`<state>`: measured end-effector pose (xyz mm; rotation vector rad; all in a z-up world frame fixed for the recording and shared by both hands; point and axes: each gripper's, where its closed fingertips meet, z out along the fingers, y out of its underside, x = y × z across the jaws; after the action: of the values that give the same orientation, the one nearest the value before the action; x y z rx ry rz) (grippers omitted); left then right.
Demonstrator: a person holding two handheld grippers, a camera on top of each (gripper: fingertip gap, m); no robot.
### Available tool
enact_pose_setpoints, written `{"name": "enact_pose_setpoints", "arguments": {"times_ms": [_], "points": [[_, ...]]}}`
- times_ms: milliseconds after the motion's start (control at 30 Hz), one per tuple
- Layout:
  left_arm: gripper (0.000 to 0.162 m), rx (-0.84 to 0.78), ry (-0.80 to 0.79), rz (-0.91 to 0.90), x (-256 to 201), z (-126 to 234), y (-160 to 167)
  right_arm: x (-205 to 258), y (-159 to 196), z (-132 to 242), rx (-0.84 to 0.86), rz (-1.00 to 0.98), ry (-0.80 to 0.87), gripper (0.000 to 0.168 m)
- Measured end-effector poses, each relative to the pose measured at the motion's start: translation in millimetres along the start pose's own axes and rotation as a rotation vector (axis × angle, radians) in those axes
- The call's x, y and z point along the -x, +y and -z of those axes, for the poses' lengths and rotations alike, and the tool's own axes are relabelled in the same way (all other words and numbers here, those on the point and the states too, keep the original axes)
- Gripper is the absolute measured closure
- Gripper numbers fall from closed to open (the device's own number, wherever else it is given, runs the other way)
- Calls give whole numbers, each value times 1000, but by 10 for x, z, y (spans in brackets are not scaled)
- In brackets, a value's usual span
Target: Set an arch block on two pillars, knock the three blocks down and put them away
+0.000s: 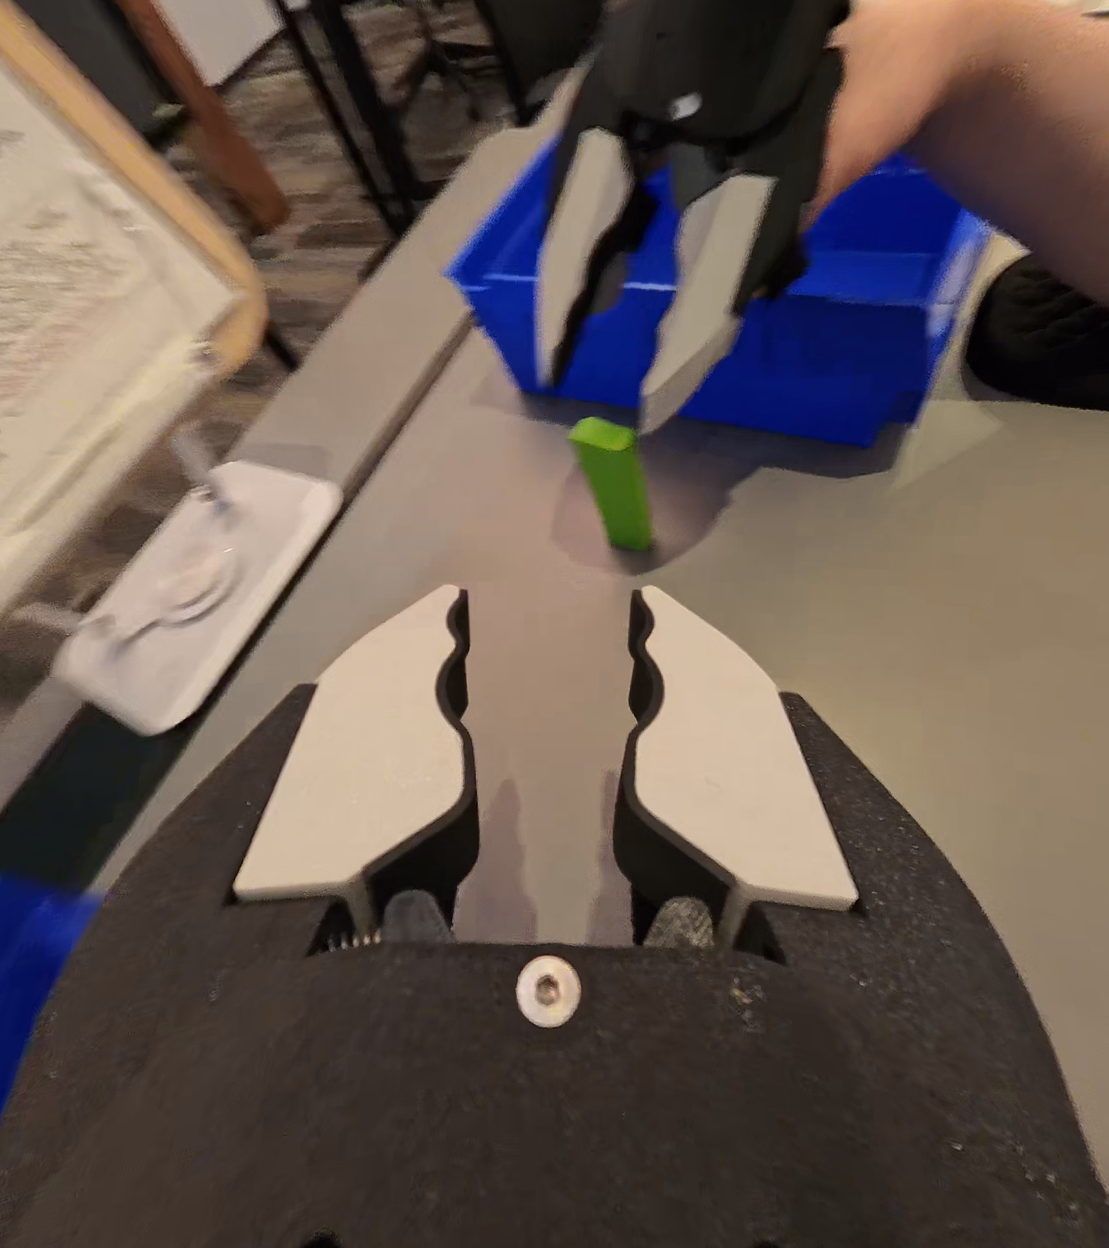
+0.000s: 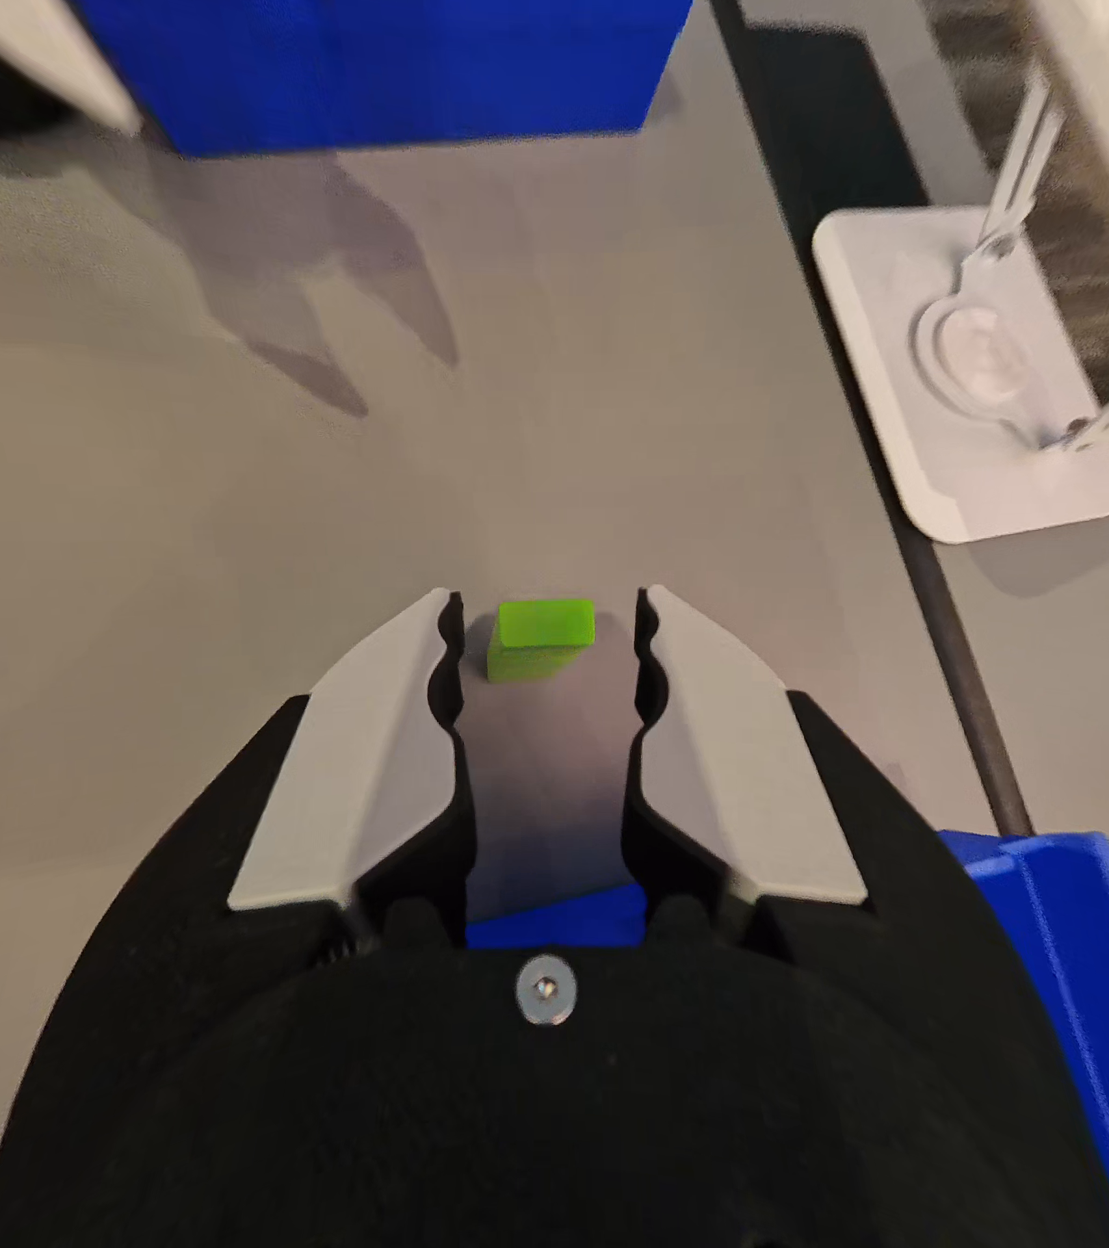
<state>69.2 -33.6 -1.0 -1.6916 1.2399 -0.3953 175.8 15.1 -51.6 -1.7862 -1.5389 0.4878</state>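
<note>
The left gripper [image 1: 548,601] hung low over the grey desk [image 1: 876,675] with its jaws spread and nothing between them. Ahead of it, toward the middle of the desk, a green pillar block [image 1: 614,489] stood upright on its small end, alone; neither a second pillar nor an arch block showed in either view.

The right gripper [image 2: 548,604] hovered just above that block, jaws released, the block's top lying between their tips and nearer the left one, with no contact that could be made out. Judged from its look, the block was small, rigid, light and smooth-sided, so it would likely tip at a slight nudge. A square pinch across its two flat faces near the top seemed safest.

Beyond stood a blue bin [image 1: 808,351] near the desk's far edge. A white stand base [image 1: 200,594] sat off the desk's side edge.
</note>
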Motion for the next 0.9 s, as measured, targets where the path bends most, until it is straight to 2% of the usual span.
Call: {"name": "enact_pose_setpoints", "arguments": {"times_ms": [100,233,367,400,433,500,567,733,833,900], "points": [[117,69,-202,17,560,626,139,12,-183,212,-96,-4,-2,118],[117,423,-388,-72,1422,1189,878,-38,-235,386,-139,-9,23,118],[116,841,-274,-146,1799,1333,1831,-69,-144,382,-117,-28,18,118],[118,923,-237,-188,1839,1355,2030,-73,-119,365,-107,-31,18,118],[114,983,-202,-237,1876,1353,2191,-70,-98,344,-97,-30,15,118],[109,1042,-149,-302,1944,1285,2414,-57,-66,302,-81,-26,8,118],[103,1063,-69,-270,1946,1169,2578,-41,-41,261,-71,-27,-4,118],[98,1064,64,-320,2054,943,2821,7,47,197,-51,-56,-65,118],[100,1063,158,-314,2003,874,2906,-7,74,195,-57,-83,-89,118],[109,1053,210,-273,1957,873,2922,-4,61,213,-79,-105,-112,118]]}}
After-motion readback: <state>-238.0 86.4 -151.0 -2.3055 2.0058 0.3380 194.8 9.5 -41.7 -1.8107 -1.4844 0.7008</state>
